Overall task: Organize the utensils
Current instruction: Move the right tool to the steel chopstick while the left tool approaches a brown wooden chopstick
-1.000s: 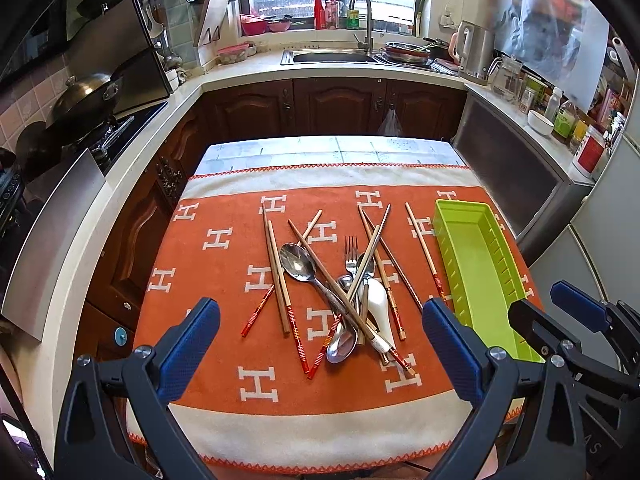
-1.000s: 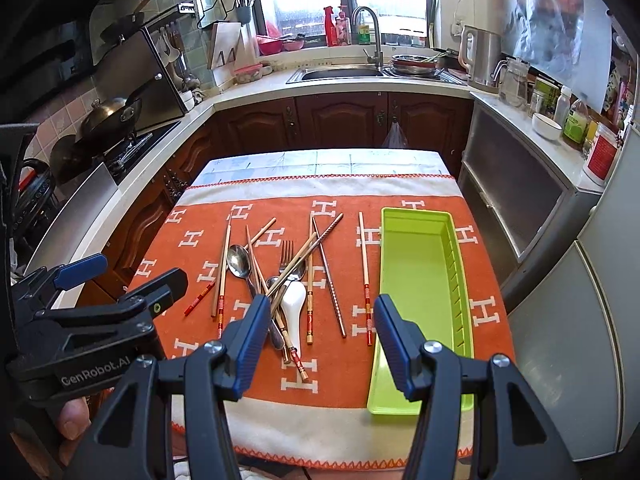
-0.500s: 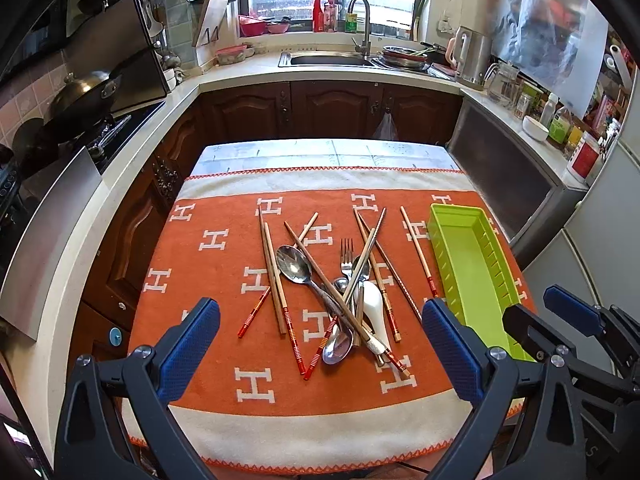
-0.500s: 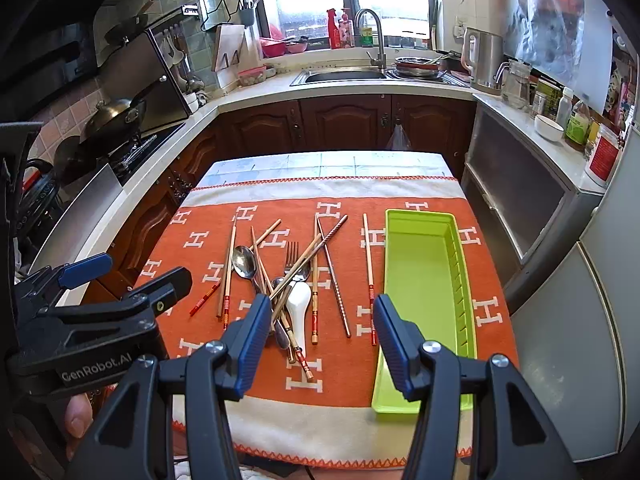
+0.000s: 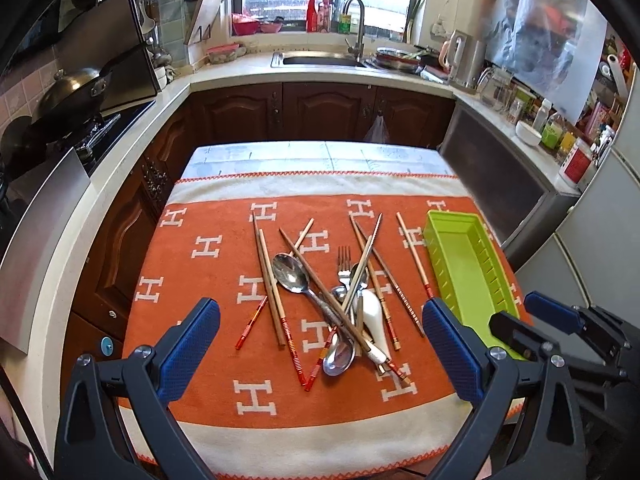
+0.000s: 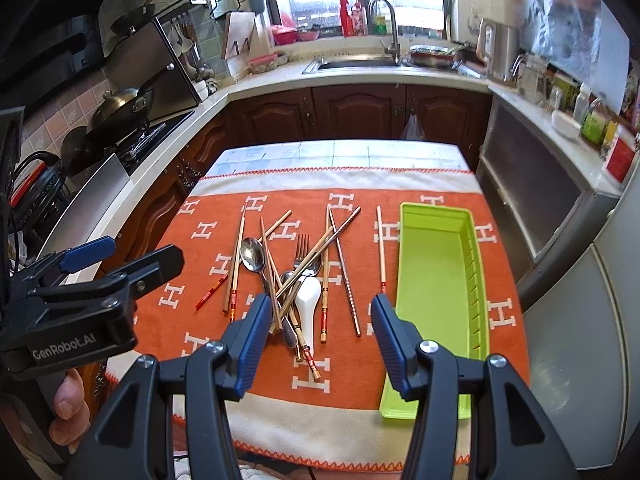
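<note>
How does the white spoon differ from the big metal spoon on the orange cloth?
The white spoon is short, stout and matte; the big metal spoon is slim, long-handled and shiny. The white spoon lies under crossed chopsticks mid-pile, while the metal spoon's bowl sits clear at the pile's left. Both lie flat on the cloth.

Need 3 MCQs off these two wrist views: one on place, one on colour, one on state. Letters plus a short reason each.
1. Where is the tray relative to the utensil pile?
A. on its right
B. on its left
C. under it

2. What colour is the ceramic spoon?
A. black
B. white
C. green

3. What is in the tray?
A. chopsticks
B. a fork
C. nothing

Answers:
1 A: in both views the tray lies at the right edge of the orange cloth, apart from the pile.
2 B: its bowl and handle are plain white.
3 C: its green floor is bare; every utensil lies on the cloth.
</note>
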Demonstrator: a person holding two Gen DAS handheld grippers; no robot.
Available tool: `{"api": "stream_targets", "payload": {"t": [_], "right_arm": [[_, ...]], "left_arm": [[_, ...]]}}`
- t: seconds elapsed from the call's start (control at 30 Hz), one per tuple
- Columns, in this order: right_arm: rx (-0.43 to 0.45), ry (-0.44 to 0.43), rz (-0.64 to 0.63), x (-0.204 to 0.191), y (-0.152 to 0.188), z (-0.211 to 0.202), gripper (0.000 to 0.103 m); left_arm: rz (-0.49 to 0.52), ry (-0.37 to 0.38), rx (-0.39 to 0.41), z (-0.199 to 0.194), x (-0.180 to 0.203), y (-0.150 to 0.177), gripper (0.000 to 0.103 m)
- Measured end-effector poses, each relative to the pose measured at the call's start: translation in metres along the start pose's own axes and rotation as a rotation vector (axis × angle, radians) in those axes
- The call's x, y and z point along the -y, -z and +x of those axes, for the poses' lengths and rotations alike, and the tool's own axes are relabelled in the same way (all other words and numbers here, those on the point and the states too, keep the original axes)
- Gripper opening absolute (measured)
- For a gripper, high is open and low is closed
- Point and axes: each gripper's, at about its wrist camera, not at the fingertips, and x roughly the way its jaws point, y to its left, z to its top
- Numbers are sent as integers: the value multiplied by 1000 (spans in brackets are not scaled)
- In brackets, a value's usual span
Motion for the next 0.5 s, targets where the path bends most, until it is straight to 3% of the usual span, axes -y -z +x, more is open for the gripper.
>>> {"api": "stream_targets", "payload": {"t": [0.13,0.37,0.5], "right_arm": [[-59,-18,19,8,-9,20,39],[-153,-20,43,23,-33,64,36],[-229,-19,70,34,-49,100,30]], "left_arm": [[-3,-33,-37,20,-15,-3,101],[-34,-59,-97,66,-61,-9,100],[-54,-80,-132,93,-90,-12,94]]}}
